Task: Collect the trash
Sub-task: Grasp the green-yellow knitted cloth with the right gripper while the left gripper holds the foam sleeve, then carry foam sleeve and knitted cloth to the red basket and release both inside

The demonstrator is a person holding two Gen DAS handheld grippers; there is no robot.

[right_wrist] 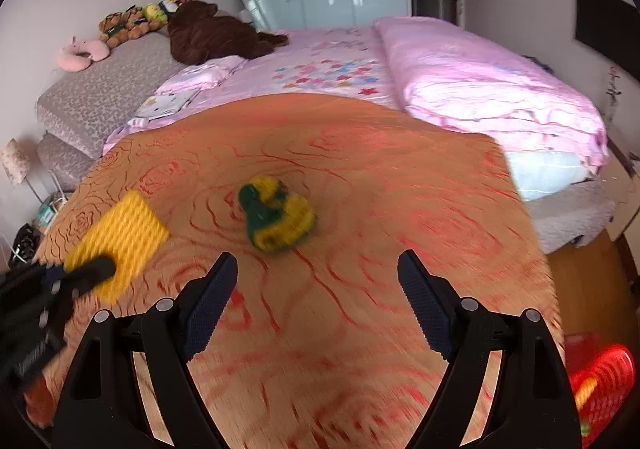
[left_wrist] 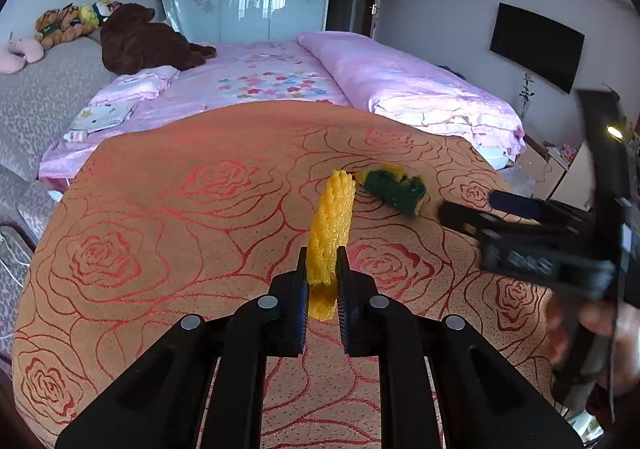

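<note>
Left hand-held gripper [left_wrist: 322, 269] is clamping the yellow sponge [left_wrist: 331, 225] edge-up over the bench [left_wrist: 160, 249], while right hand-held gripper [right_wrist: 318, 269] is hovering spread apart, aimed at the green-yellow sponge [right_wrist: 276, 219] lying mid-bench.

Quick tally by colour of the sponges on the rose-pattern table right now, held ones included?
Plain yellow sponge: 1, clamped in the left gripper
Green-and-yellow sponge: 1, lying crumpled on the table, ahead of the open right gripper
Total: 2
</note>
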